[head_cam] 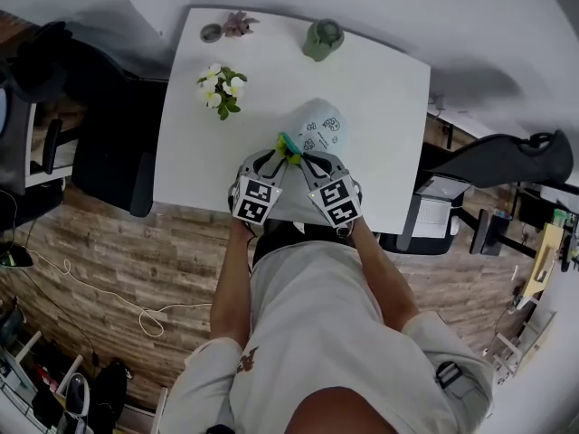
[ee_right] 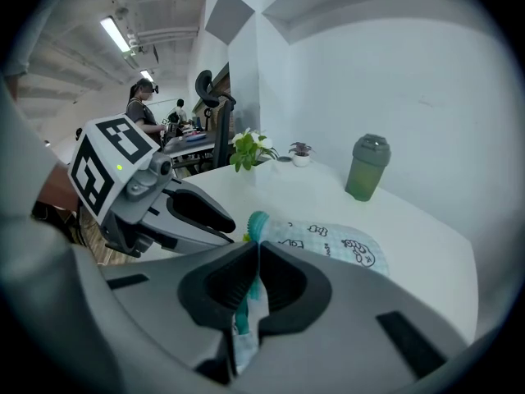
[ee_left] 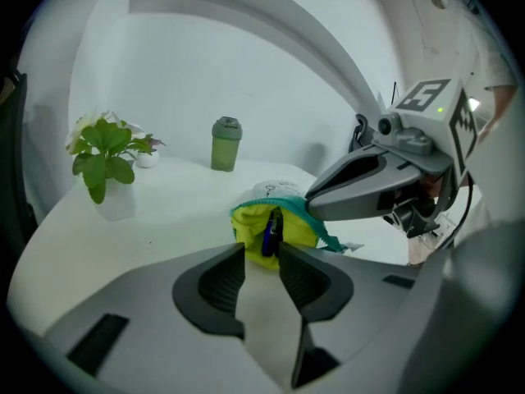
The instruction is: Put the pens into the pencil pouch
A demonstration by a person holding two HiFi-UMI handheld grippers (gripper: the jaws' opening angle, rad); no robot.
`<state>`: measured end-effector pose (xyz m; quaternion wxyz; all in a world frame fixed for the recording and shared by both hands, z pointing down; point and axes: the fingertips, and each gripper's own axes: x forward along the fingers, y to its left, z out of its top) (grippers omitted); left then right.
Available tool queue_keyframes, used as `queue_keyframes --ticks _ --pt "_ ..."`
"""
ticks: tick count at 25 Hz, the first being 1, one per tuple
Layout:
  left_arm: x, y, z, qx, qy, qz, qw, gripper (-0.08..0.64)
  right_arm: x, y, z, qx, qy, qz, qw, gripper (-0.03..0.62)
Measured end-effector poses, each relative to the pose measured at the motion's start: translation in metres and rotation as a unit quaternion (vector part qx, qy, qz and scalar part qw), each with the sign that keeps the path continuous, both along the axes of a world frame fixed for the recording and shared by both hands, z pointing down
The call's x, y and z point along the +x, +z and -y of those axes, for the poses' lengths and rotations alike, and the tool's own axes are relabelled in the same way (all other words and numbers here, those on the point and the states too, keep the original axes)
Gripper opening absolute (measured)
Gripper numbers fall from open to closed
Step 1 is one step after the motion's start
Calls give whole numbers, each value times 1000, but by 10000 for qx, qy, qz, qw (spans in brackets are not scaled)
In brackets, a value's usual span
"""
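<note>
A pale pencil pouch [head_cam: 324,129] with small prints lies on the white table [head_cam: 380,107], its mouth toward me. In the left gripper view the mouth gapes and shows yellow lining [ee_left: 246,220], with a blue pen [ee_left: 271,235] standing in it. My left gripper [ee_left: 262,254] is open just in front of the mouth; its pads do not press on the pen. My right gripper [ee_right: 256,246] is shut on the pouch's teal zipper edge [ee_right: 256,220] and holds the mouth up. In the head view both grippers [head_cam: 276,155] [head_cam: 306,157] meet at the pouch's near end.
A potted plant with white flowers [head_cam: 222,87] stands at the left of the table. A green bottle [head_cam: 322,39], a small plant [head_cam: 239,23] and a grey dish [head_cam: 211,33] line the far edge. Black chairs [head_cam: 109,143] [head_cam: 507,156] flank the table.
</note>
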<state>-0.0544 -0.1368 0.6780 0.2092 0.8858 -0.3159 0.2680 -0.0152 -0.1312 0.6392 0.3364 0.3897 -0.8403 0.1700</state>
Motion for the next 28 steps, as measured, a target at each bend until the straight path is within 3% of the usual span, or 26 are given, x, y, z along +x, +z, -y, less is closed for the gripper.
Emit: queue_keyframes --ticks 6,11,19,28 --pt "-22 -16 -4 186 -350 29 9992 144 -2 2 -3 82 114 -39 9999 40" --pt "-41 -57 3 628 -681 -94 9957 173 -1 -17 -2 324 430 247 9982 91" --pt "-62 -139 21 1628 -1080 -371 9800 215 7 -91 8 1373 806 490 9860 152" --pt "-62 -227 28 2556 -1084 -676 9583 259 14 -193 14 2564 1019 729 9584 198"
